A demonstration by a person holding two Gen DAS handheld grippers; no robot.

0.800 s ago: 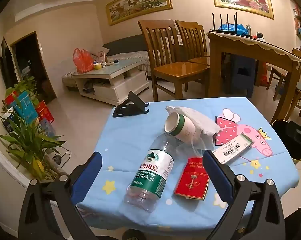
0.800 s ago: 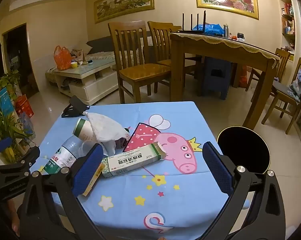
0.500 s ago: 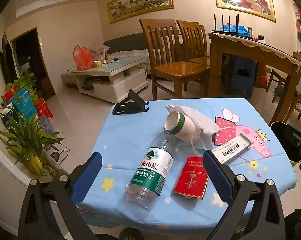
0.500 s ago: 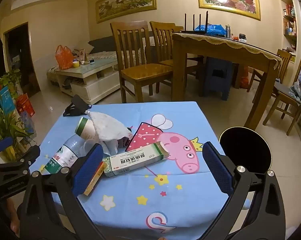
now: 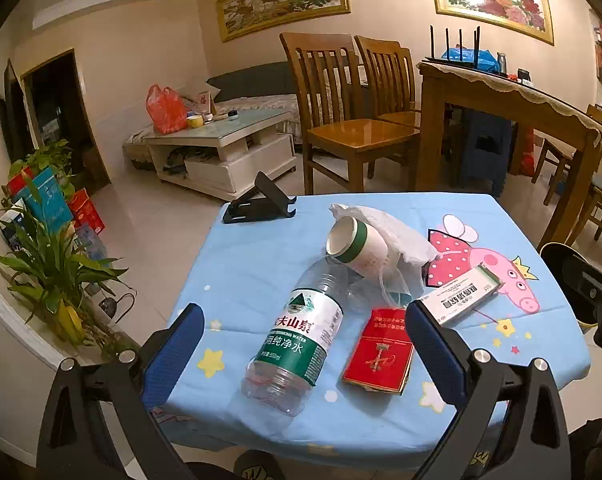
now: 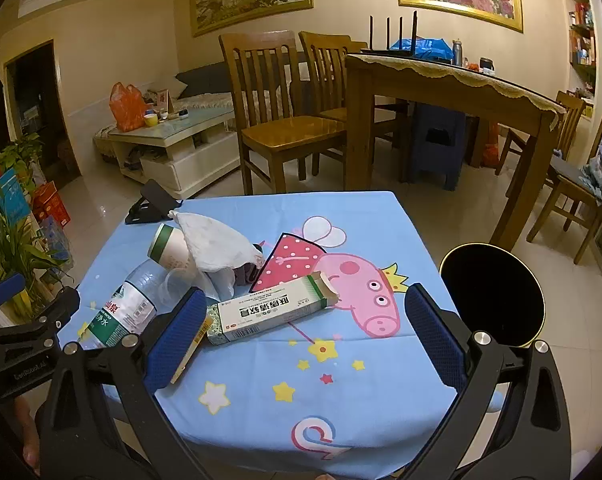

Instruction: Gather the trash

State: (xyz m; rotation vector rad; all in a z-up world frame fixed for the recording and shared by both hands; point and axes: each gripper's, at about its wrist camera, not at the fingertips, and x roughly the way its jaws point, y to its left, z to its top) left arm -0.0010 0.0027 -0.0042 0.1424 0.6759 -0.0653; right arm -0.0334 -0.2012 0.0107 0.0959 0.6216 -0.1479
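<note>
Both the left tongs [image 5: 303, 354] and the right tongs [image 6: 301, 336] hang spread wide and empty over the table's [image 6: 261, 412] near edge, where a plastic bottle [image 5: 297, 338], red packet [image 5: 379, 354], paper cup [image 5: 355, 246], crumpled tissue [image 6: 217, 244] and carton [image 6: 273, 308] lie clustered toward the left side.

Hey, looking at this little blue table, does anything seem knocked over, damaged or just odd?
Yes. The water bottle and paper cup both lie on their sides instead of standing. The white-and-green carton has its end flap torn open. A crumpled white plastic bag is heaped against the cup. No spill is visible.
</note>
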